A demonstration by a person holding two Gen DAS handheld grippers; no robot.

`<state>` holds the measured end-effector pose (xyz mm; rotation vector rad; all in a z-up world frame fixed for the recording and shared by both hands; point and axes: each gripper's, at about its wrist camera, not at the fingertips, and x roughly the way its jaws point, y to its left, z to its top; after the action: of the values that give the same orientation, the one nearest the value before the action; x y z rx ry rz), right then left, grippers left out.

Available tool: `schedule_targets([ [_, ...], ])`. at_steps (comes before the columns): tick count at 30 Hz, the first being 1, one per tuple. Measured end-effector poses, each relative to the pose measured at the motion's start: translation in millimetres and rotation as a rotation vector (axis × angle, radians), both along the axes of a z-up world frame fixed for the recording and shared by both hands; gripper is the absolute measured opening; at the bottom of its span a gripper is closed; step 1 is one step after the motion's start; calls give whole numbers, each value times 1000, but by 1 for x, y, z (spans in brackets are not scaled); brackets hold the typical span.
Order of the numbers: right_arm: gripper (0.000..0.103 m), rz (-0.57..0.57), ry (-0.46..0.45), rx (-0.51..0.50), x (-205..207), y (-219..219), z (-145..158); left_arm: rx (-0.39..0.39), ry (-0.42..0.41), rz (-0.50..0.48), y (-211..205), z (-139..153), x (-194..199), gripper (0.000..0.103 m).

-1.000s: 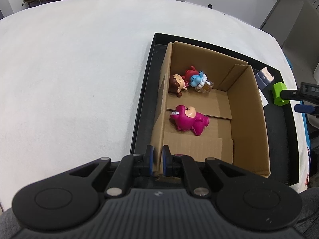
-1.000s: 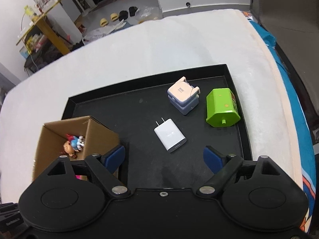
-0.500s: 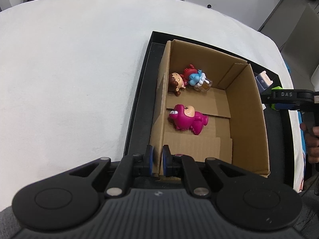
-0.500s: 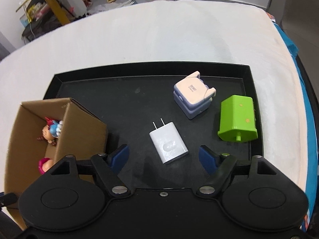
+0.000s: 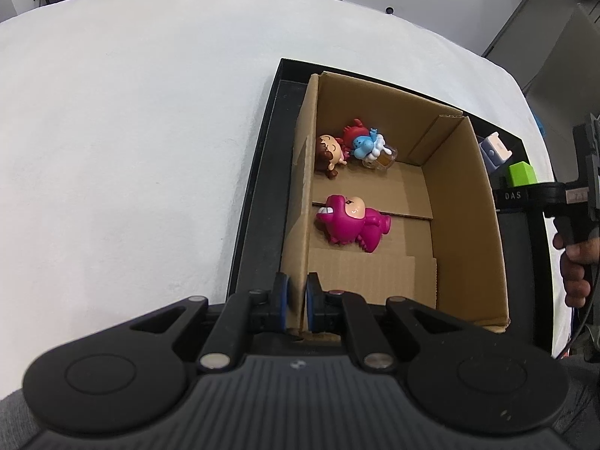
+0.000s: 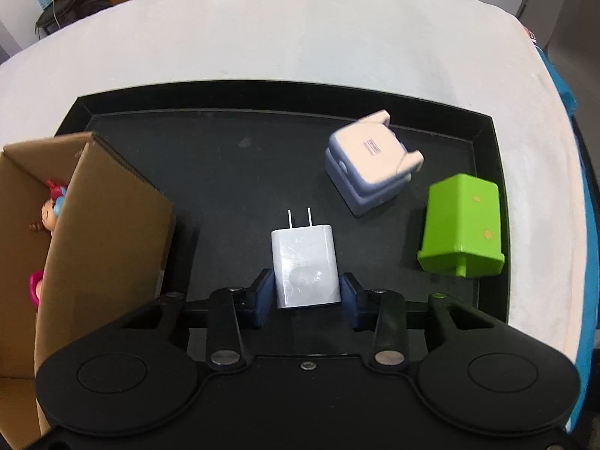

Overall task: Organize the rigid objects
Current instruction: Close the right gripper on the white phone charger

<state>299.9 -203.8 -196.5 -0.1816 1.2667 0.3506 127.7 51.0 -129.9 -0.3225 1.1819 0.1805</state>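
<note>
A white wall charger point(image 6: 303, 258) lies on the black tray point(image 6: 262, 88), prongs pointing away. My right gripper point(image 6: 306, 294) is closing its jaws on it, and both blue pads touch the charger's sides. My left gripper point(image 5: 296, 300) is shut on the near left wall of the open cardboard box point(image 5: 465, 225), which stands on the tray's left part. Inside the box lie a pink dinosaur toy point(image 5: 352, 221), a brown-haired figure point(image 5: 330, 153) and a blue figure point(image 5: 365, 146).
A blue-and-white cube-shaped adapter point(image 6: 371, 161) and a green block point(image 6: 463, 225) lie on the tray to the right of the charger. The box wall point(image 6: 105, 225) stands close on the left. A white cloth point(image 6: 300, 30) covers the table around the tray.
My right gripper came down over the white charger and its jaws closed from wide apart onto its sides. The left gripper kept its hold on the box wall.
</note>
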Motion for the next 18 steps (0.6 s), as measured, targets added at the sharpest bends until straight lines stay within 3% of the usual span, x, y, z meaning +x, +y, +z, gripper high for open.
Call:
schedule_targets([
  [18, 36, -50, -23, 31, -41, -28, 50, 26, -20, -37, -7, 6, 0, 9],
])
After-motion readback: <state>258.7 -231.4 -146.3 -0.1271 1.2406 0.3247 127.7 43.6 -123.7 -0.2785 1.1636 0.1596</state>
